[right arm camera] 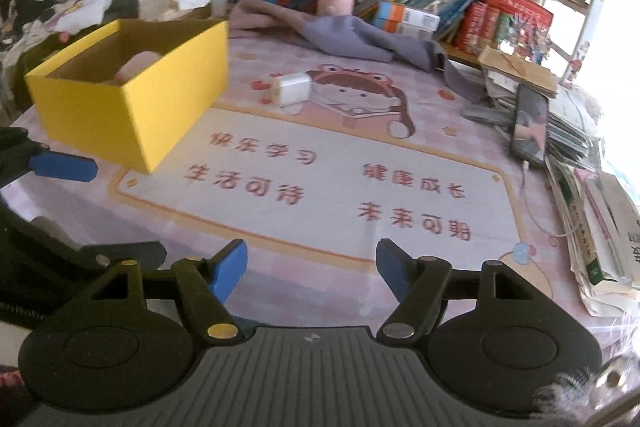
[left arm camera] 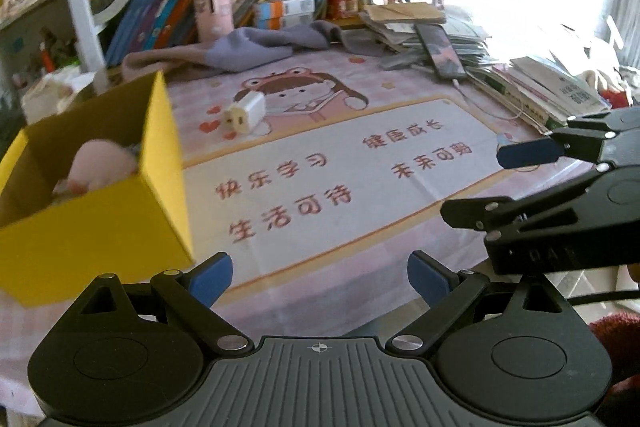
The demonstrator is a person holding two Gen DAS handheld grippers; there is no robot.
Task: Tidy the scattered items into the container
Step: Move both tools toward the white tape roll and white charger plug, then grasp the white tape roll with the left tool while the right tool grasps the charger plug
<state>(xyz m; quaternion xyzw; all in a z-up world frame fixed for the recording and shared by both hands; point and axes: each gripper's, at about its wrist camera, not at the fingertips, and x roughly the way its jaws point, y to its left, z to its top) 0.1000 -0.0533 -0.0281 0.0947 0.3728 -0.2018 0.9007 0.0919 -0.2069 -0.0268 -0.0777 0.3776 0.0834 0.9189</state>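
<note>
Left wrist view: left gripper spread wide, holding nothing, low over the tablecloth. Right gripper likewise spread, empty. Yellow box beyond, a pink item inside. White charger lies farther back, beside the box.

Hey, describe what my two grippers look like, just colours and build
Both match: the left gripper and right gripper have black linkage arms with silver pivot pins, blue pads on the jaws, round black hubs and a ribbed grey body bearing a small crosshair mark.
</note>
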